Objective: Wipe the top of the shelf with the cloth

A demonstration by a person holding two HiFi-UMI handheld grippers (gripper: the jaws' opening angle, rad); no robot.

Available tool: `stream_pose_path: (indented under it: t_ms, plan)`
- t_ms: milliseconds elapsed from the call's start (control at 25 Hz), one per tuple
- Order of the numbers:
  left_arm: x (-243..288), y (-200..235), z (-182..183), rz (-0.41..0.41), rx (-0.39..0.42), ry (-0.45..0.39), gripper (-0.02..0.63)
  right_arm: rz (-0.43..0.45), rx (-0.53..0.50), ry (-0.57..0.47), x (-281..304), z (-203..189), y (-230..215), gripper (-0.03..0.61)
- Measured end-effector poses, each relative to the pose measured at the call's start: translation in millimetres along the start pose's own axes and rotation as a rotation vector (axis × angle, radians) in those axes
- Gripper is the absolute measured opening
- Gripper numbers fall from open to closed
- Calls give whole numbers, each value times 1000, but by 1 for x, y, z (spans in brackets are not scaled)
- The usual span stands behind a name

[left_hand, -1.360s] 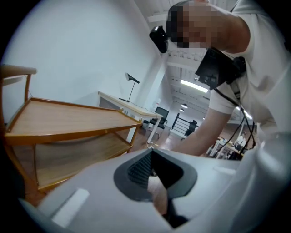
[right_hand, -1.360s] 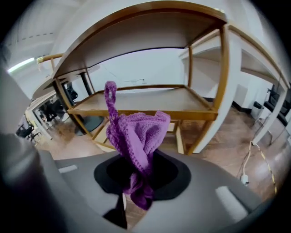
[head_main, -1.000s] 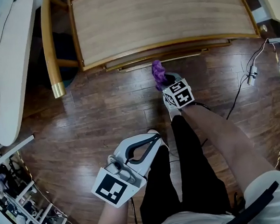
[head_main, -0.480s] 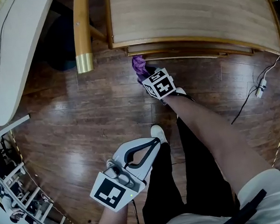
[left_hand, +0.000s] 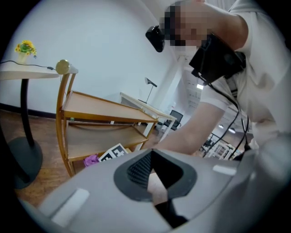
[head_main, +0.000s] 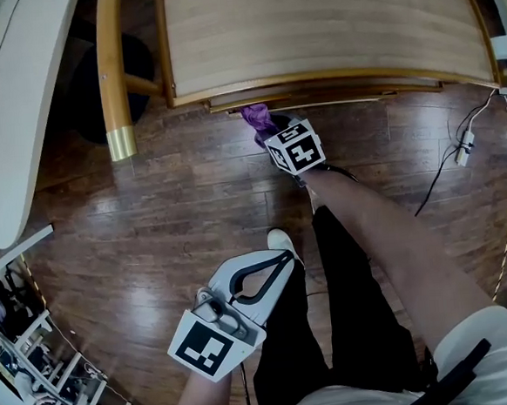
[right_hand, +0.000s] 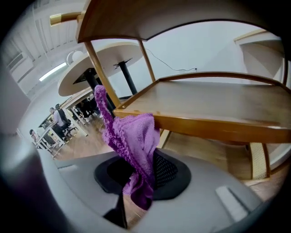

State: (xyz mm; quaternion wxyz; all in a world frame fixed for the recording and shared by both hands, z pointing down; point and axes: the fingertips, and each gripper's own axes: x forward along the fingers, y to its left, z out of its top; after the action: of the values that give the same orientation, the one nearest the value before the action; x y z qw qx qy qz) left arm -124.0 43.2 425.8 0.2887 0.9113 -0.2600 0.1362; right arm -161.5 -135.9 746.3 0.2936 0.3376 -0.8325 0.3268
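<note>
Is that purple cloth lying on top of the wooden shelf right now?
No, the purple cloth is pinched in the right gripper, held in front of the shelf and lower than its top.

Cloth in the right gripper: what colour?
The cloth is purple, clearest in the right gripper view.

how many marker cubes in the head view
2. One cube on the right gripper holding the cloth, at the shelf's front edge; the other on the left gripper, near the person's leg.
</note>
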Motion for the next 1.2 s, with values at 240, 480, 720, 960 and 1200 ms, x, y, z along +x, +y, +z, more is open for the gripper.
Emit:
stream_pose_path:
  t_ms: [240, 480, 720, 960, 1200]
  plan:
    - [31, -10, 9, -70, 35, 23, 18, -91, 42, 0, -43, -21, -69, 99]
    - [65, -28, 13, -147, 60, 48, 18, -191, 90, -5, -92, -43, -137, 100]
    - [92, -40, 24, -210, 85, 80, 18, -314, 154, -15, -150, -70, -213, 100]
    - [117, -46, 31, -254, 100, 108, 18, -414, 189, -21, -210, -95, -281, 100]
    - [143, -53, 36, -301, 102, 138, 18, -539, 240, -2, -267, -120, -349, 99]
